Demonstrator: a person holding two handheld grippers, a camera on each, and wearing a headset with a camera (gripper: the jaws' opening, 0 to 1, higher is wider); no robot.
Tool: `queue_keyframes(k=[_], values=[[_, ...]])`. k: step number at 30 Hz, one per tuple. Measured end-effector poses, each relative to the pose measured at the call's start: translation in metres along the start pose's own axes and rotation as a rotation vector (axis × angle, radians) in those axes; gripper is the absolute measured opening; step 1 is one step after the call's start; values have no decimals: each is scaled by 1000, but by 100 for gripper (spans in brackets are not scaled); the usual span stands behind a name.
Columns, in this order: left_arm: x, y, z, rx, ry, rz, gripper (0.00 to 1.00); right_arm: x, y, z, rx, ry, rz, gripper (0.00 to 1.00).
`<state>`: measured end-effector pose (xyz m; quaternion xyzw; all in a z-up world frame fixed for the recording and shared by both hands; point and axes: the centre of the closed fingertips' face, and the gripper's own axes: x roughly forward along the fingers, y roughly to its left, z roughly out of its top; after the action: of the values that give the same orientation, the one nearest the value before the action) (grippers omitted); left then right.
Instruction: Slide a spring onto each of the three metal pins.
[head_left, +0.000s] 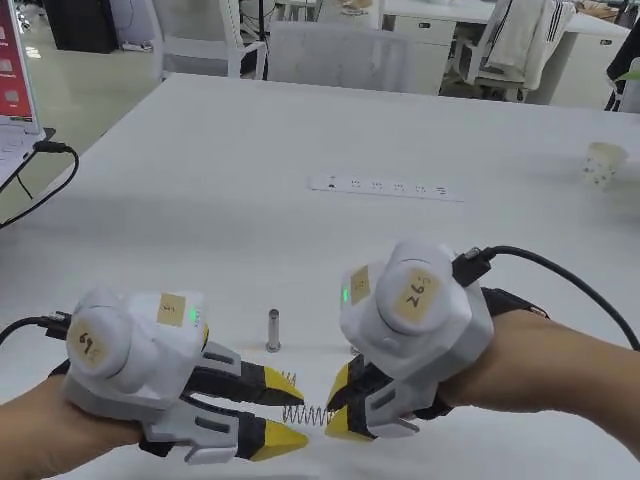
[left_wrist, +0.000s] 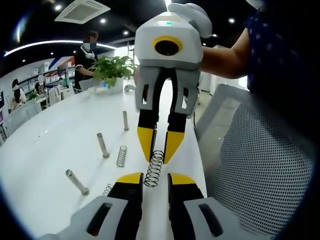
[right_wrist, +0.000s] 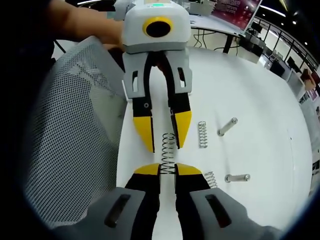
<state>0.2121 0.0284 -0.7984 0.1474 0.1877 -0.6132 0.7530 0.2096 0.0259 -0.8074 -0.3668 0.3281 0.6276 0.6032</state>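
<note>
The head view shows the two grippers tip to tip low over the white table (head_left: 200, 180), the left gripper (head_left: 290, 412) on the left and the right gripper (head_left: 338, 404) on the right. A spring (head_left: 306, 412) lies level between their yellow tips. Just behind them one pin (head_left: 273, 330) stands upright. Farther back lie a power strip (head_left: 385, 187) and a paper cup (head_left: 604, 163).

The left gripper view brings in what the head view hides behind the grippers. Three pins stand apart in a row to the left: the near pin (left_wrist: 76, 181), the middle pin (left_wrist: 103, 145) and the far pin (left_wrist: 125, 120). A second spring (left_wrist: 121, 156) lies just beside the middle pin. A third spring (left_wrist: 107, 189) lies close to this gripper's left jaw. A mesh chair back (left_wrist: 250, 150) is on the right, and a plant (left_wrist: 112, 67) stands at the far end of the table. The right gripper view shows two of the pins and both loose springs on its right side.

In both gripper views the spring (right_wrist: 168, 152) runs straight from one gripper to the other. The right gripper's jaws are drawn in on one end of it, their inner edges against the coils on both sides. The left gripper's jaws stand a little wider than the spring. The other end (left_wrist: 155, 170) lies in that gap, close to one jaw. None of the pins carries a spring.
</note>
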Motion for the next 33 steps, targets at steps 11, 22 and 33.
queue_keyframes(k=[11, 22, 33], values=[[1, -3, -1, 28, 7, -19, 3, 1, 5, -2, -24, 10, 18, 8], [2, -8, -1, 62, 2, -37, 2, 1, 8, -4, -20, 6, 26, 8], [-1, -9, 5, 58, -18, -35, 1, 4, 8, -3, -7, -5, 30, 11]])
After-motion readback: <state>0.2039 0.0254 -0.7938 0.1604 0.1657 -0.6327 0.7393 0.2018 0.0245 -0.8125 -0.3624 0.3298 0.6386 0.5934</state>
